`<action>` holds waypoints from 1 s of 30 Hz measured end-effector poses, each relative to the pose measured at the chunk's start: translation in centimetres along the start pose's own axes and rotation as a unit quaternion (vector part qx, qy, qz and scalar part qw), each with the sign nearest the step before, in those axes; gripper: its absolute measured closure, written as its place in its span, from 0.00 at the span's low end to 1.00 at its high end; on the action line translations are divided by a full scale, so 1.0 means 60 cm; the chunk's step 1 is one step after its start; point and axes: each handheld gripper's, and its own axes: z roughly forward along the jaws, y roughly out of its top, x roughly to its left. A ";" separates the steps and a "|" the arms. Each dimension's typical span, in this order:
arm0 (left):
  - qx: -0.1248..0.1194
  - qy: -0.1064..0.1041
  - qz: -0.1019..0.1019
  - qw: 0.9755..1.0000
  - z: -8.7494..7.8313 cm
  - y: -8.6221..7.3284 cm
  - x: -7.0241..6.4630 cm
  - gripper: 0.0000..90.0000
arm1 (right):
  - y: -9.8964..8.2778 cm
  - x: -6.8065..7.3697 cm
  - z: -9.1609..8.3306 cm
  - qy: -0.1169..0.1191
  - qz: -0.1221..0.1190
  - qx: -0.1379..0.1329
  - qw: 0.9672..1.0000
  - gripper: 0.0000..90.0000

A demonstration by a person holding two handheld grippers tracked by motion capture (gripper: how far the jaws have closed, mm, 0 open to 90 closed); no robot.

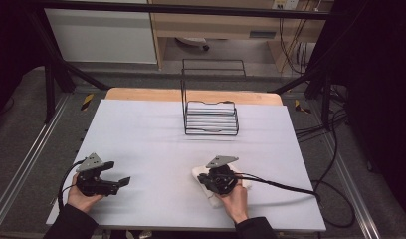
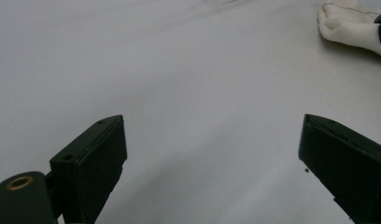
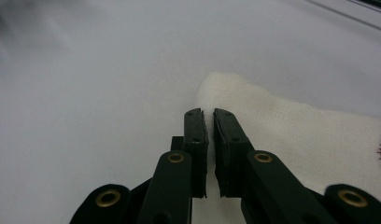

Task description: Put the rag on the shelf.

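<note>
Right gripper (image 3: 208, 114) pinches the cloth (image 3: 291, 126) — jaws nearly together; left gripper (image 2: 212, 140) rests wide, holding nothing.

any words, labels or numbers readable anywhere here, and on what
None can be read.
The white cloth has coloured stitching along one edge, no letters.
The black-and-yellow tape marks on the floor are stripes, not text.
A small label on the wooden furniture behind the table is too blurred to read.

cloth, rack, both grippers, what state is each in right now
cloth: bunched, lying on the table, one fold pinched
rack: upright, empty, at the far side of the table
left gripper: jaws wide open, nothing between them
right gripper: shut on the cloth
table: covered with a white sheet
</note>
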 end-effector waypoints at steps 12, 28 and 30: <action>0.002 0.001 -0.001 1.000 0.000 0.001 -0.003 0.09 | 0.020 0.018 0.041 0.012 0.010 -0.012 1.000 0.74; 0.008 -0.033 -0.018 0.999 0.049 0.049 -0.119 0.15 | -0.081 -0.105 -0.091 -0.055 0.048 -0.002 0.997 0.54; 0.010 -0.044 -0.016 0.999 0.066 0.058 -0.149 0.17 | -0.085 -0.108 -0.093 -0.053 0.056 -0.004 0.997 0.55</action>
